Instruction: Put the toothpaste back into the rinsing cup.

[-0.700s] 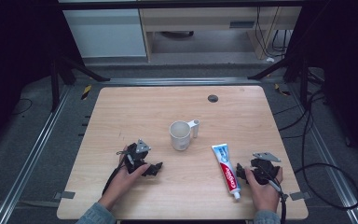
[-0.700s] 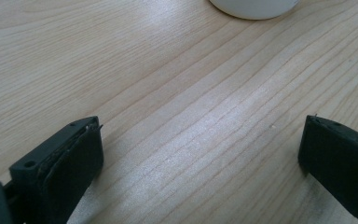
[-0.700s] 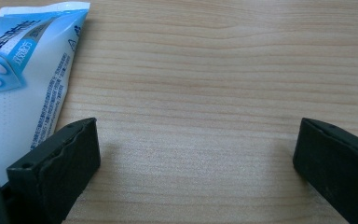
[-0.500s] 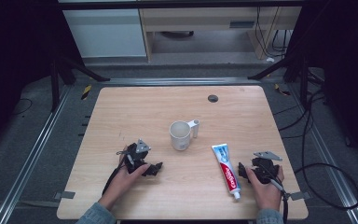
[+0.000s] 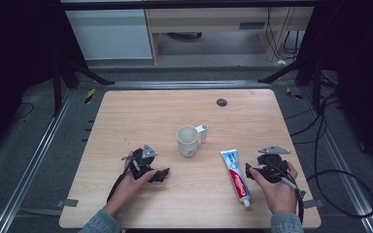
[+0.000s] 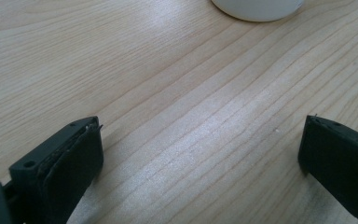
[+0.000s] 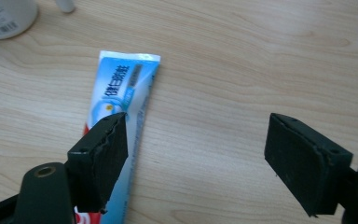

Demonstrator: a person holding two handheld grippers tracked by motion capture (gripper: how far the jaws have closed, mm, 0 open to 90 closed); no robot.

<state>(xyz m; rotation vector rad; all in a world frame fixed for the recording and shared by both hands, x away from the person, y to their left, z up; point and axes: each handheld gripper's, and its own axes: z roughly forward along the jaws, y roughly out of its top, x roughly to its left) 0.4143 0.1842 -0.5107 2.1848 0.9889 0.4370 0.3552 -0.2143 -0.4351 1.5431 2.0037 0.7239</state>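
Nothing grabbed so far: right claw (image 7: pixel 196 158) is spread wide, toothpaste tube (image 7: pixel 121 102) flat on the counter (image 7: pixel 242 56) under its left jaw. Left claw (image 6: pixel 200 154) is released too, mug (image 6: pixel 257 8) just ahead, everything left to do

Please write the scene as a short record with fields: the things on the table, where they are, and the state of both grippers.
surface: wooden table
mug: white mug, upright, near the table's middle, handle toward the far right
tube: toothpaste tube, lying flat, right of the mug, cap toward the person
left gripper: open, nothing between the jaws, low over bare wood
right gripper: open, beside the tube, not gripping it
small dark disc: near the far edge
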